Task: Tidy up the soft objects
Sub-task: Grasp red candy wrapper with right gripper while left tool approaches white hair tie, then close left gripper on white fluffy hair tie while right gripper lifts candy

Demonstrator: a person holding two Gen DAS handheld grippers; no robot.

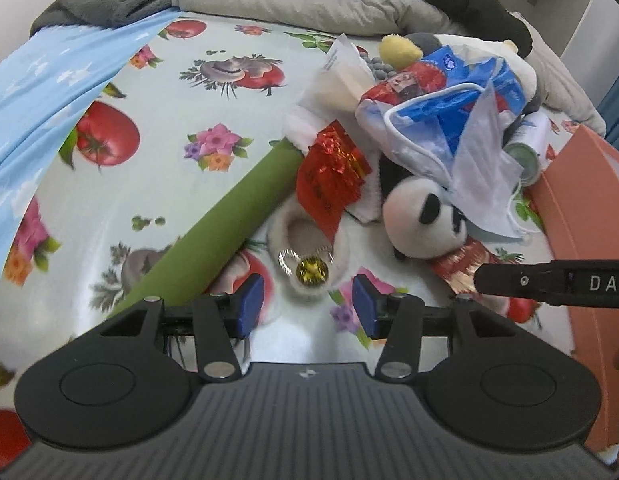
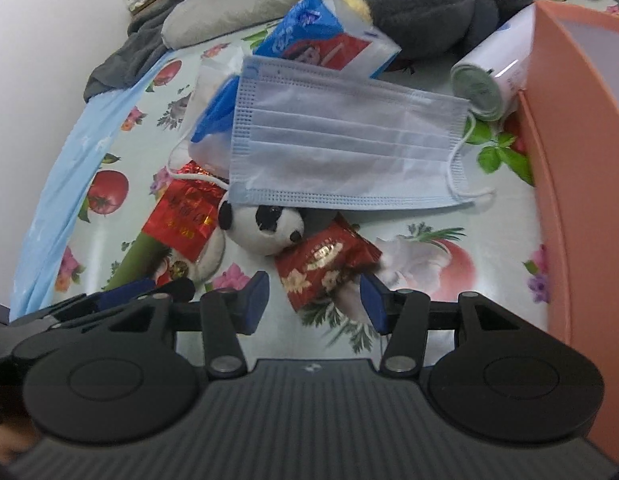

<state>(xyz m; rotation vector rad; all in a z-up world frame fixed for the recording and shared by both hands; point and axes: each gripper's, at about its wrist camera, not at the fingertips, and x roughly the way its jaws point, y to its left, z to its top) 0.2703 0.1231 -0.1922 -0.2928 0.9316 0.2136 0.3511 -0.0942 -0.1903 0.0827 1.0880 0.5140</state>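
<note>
- Left wrist view: the left gripper hangs over a tablecloth printed with tomatoes and flowers; its 2 blue-padded fingers stand apart with nothing between them.
- Just beyond the fingertips lies a white plush slipper with a gold ornament on its toe.
- A green roll runs diagonally from near left towards the pile at centre.
- Right of the slipper, a panda plush lies under a face mask, among red foil packets and a blue tissue pack.
- An orange box stands at the right edge.
- Right wrist view: the right gripper has its fingers apart, empty, above a red foil candy packet.
- The face mask is spread flat over the panda plush, touching its head.
- A white cylindrical container lies on its side beside the orange box.
- A grey plush toy sits at the far side.
</note>
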